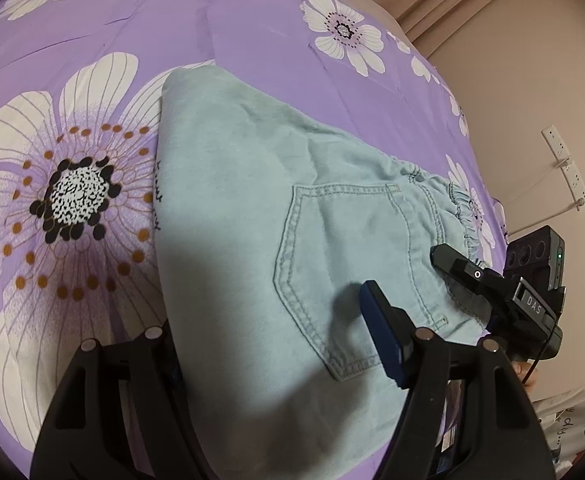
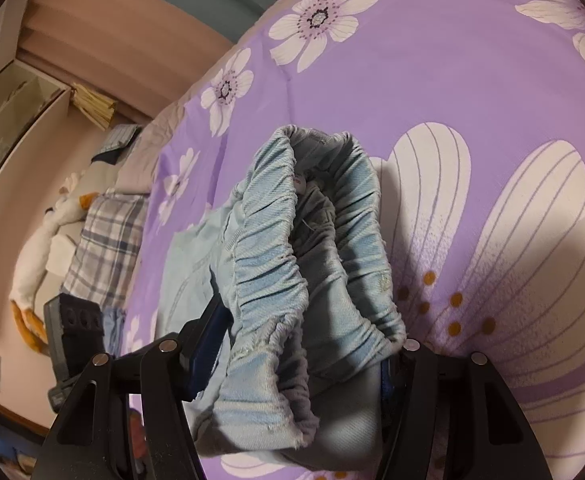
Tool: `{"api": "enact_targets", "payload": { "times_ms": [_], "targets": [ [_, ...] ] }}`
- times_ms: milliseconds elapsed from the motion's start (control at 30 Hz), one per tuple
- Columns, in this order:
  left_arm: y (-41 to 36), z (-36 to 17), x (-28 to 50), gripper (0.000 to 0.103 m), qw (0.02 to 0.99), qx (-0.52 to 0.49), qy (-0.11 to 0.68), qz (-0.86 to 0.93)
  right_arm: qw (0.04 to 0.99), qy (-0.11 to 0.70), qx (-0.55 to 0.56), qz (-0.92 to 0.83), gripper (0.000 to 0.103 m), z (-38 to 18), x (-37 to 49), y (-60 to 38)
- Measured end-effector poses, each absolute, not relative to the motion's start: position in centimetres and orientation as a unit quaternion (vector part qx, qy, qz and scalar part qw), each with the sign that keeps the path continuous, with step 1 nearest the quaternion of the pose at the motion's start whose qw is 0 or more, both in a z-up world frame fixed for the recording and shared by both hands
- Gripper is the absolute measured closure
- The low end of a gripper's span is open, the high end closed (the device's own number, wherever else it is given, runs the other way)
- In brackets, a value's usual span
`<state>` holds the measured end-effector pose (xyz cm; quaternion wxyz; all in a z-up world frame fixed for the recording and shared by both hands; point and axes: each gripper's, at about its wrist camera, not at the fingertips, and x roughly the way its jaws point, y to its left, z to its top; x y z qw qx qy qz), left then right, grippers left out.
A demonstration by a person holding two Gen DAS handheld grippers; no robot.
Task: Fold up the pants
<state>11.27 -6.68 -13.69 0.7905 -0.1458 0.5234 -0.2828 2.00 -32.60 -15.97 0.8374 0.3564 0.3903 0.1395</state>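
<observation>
Light blue denim pants (image 1: pixel 228 208) lie folded on a purple bedspread (image 1: pixel 92 32) with big white flowers, back pocket (image 1: pixel 344 256) facing up. My left gripper (image 1: pixel 268 312) is open over the near part of the pants. Its right finger (image 1: pixel 384 332) rests above the cloth, and its left finger is hidden at the fabric's edge. In the right wrist view the gathered elastic waistband (image 2: pixel 268 264) bunches up between the fingers of my right gripper (image 2: pixel 304 328), which is shut on it. The right gripper (image 1: pixel 452 264) also shows at the waistband in the left wrist view.
The bed's edge runs along a beige wall with power sockets (image 1: pixel 564 168). Plaid pillows (image 2: pixel 108 240) and a white plush goose (image 2: pixel 40 248) lie at the head of the bed. The left gripper's body (image 2: pixel 76 328) shows at the left in the right wrist view.
</observation>
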Motion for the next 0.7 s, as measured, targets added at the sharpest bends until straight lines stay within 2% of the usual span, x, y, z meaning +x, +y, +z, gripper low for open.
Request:
{"api": "enact_targets", "payload": {
  "times_ms": [567, 700],
  "targets": [
    [-7.5, -13.8, 12.2, 0.029, 0.794, -0.139, 0.521, -0.279, 0.849, 0.392, 0.329, 0.131, 0.041, -15.5, 2.5, -31.8],
    [-7.8, -13.6, 12.1, 0.037, 0.799, -0.130, 0.525, -0.263, 0.858, 0.400, 0.300, 0.115, 0.044, -15.0, 2.5, -30.9]
  ]
}}
